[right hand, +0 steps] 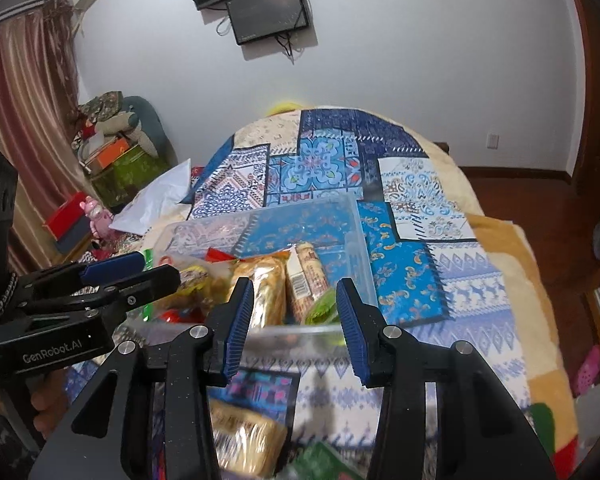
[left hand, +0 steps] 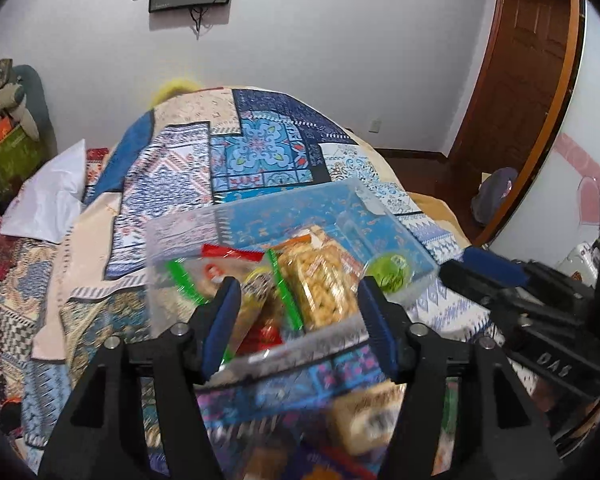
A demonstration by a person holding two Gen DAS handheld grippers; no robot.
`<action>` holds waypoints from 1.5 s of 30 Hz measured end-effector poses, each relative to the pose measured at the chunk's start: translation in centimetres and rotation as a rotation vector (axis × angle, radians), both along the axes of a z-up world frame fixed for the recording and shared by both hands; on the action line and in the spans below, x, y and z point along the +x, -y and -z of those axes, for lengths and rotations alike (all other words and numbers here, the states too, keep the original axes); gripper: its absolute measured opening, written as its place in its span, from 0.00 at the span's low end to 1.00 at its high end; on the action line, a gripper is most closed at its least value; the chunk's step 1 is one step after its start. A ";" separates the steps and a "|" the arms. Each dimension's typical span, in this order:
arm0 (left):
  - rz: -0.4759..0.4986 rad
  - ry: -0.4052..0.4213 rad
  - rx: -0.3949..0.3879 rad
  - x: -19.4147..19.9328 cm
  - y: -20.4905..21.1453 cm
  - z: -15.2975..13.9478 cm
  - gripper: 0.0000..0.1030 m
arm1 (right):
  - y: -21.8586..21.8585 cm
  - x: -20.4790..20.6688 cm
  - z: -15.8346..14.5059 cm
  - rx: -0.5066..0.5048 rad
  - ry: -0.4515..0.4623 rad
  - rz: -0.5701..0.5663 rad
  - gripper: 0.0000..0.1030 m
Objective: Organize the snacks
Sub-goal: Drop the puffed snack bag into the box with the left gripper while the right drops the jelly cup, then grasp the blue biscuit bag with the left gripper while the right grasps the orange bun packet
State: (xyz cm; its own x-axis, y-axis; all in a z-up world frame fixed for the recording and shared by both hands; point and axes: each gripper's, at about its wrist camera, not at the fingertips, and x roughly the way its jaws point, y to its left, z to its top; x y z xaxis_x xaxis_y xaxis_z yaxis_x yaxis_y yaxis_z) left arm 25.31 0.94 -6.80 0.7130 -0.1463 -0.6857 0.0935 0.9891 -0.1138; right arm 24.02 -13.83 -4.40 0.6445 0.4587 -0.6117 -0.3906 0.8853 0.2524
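Observation:
A clear plastic bin (left hand: 380, 216) (right hand: 356, 232) sits on the patterned bedspread and holds several snack packs, among them a yellow cracker pack (left hand: 324, 280) (right hand: 264, 284), a red and green wrapped pack (left hand: 204, 272) and a small green cup (left hand: 390, 270). My left gripper (left hand: 296, 320) is open and empty just above the bin's near edge. My right gripper (right hand: 294, 320) is open and empty over the bin's near right corner. More snack packs (left hand: 364, 420) (right hand: 240, 440) lie blurred on the bed below the grippers.
The patterned bedspread (left hand: 260, 152) (right hand: 420, 200) covers the bed. A white bag (left hand: 48, 200) (right hand: 156, 196) lies at the left. Boxes and a cushion (right hand: 116, 152) stack by the wall. A wooden door (left hand: 520, 80) stands at right.

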 end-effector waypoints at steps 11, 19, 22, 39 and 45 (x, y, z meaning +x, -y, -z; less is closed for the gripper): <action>-0.037 -0.102 -0.032 -7.1 -2.4 2.0 0.60 | 0.5 -6.4 1.3 -0.049 -0.047 -0.042 0.40; 0.004 -0.160 -0.023 -11.7 -1.8 4.8 0.61 | 0.2 -10.1 4.0 -0.019 -0.141 -0.074 0.48; 0.004 -0.161 -0.030 -12.9 -1.6 5.2 0.71 | -0.2 -11.2 4.8 -0.038 -0.138 -0.063 0.61; 0.032 -0.227 -0.011 -11.9 0.2 8.0 0.82 | -0.6 -11.9 9.0 0.011 -0.266 -0.105 0.54; 0.034 -0.200 0.050 -11.5 1.3 8.7 0.83 | -1.0 -12.3 8.9 0.003 -0.256 -0.123 0.46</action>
State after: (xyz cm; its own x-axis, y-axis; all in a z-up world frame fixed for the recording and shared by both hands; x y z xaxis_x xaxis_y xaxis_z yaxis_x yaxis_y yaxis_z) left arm 13.85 -0.31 -15.52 0.5576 -0.1303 -0.8198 0.1073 0.9906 -0.0844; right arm 11.73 -12.83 -13.28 0.4089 0.5260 -0.7457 -0.4182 0.8343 0.3593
